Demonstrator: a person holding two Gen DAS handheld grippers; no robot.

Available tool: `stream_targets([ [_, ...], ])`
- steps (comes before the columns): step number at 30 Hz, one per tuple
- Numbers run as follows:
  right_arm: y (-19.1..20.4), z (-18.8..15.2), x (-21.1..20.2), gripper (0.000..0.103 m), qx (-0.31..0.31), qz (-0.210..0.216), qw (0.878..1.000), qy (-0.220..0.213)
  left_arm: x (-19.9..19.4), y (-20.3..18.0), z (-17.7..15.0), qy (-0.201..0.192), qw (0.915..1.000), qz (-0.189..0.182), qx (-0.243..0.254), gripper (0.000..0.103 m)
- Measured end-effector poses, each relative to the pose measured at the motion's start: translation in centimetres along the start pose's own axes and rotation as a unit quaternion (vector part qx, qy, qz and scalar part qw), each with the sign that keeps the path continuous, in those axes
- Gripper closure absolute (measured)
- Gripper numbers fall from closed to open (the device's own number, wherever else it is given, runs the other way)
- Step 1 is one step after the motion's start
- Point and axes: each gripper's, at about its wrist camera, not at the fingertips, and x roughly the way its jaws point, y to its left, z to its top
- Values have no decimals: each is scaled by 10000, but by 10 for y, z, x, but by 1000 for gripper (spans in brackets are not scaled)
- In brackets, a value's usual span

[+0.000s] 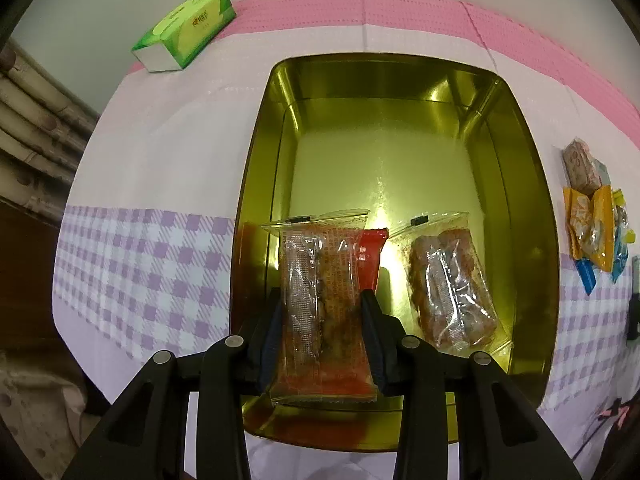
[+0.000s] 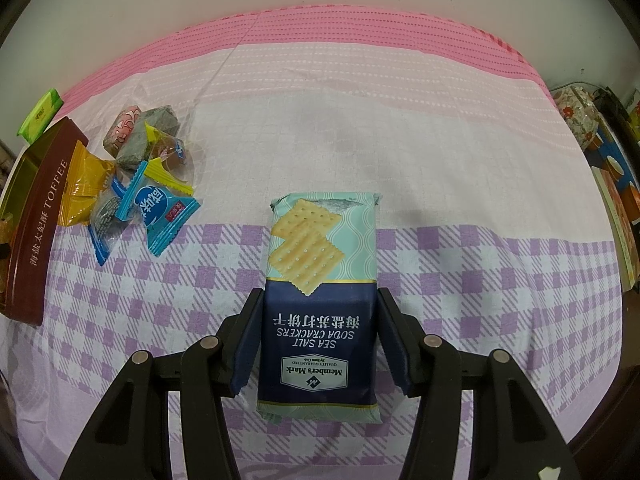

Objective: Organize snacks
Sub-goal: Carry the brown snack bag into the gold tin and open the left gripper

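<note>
In the left wrist view my left gripper [image 1: 322, 308] is shut on a clear and red snack packet [image 1: 320, 304], held over the near end of an open gold tin [image 1: 528, 216]. A second clear packet [image 1: 448, 280] with brown snacks lies in the tin to its right, and a red wrapper [image 1: 372, 252] shows behind the held packet. In the right wrist view my right gripper [image 2: 318, 320] has its jaws around a Member's Mark sea salt soda cracker pack [image 2: 320, 300] on the cloth; the pads sit at its sides. A pile of small wrapped candies [image 2: 140, 172] lies to the left.
A green tissue box [image 1: 188, 32] stands at the back left of the pink and purple checked tablecloth [image 1: 152, 160]. The tin's brown "TOFFEE" side [image 2: 40, 224] shows at the left edge of the right wrist view. Candies [image 1: 592, 216] lie right of the tin. Clutter [image 2: 600, 152] sits beyond the right table edge.
</note>
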Motion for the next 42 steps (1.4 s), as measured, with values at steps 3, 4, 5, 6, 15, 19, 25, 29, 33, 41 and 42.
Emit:
stream_targets([
  [3,0,0,0,50,8,-5,10000,4,3,1,-2,-8,10000,21,8,65],
  [4,0,0,0,50,18,-6,10000,8,4,1,-2,-13,10000,12,5,65],
  [5,0,0,0,50,4,-3,10000,2,5,2,-3,-21,10000,-3,-7,65],
  [6,0,1,0,50,-10,-4,10000,-2,5,3,-4,-32,10000,-11,-18,65],
  [15,2,2,1,47,-29,-4,10000,77,-3,5,-10,-275,9996,-23,43,63],
  [19,4,3,1,45,6,-19,9999,116,-15,8,-13,-559,9984,13,29,59],
  [25,2,11,4,47,139,-78,9998,112,-28,8,-19,-875,9961,-113,89,52],
  [29,3,15,6,53,137,-106,9998,128,-30,8,-23,-959,9952,-165,96,49],
  [33,5,15,6,56,134,-134,9997,150,-32,10,-24,-994,9947,-236,67,44],
  [41,11,17,5,57,257,-248,9992,192,-36,21,-25,-1131,9920,-557,-89,36],
  [42,12,17,4,57,291,-279,9990,184,-38,22,-25,-1179,9912,-590,-109,33],
])
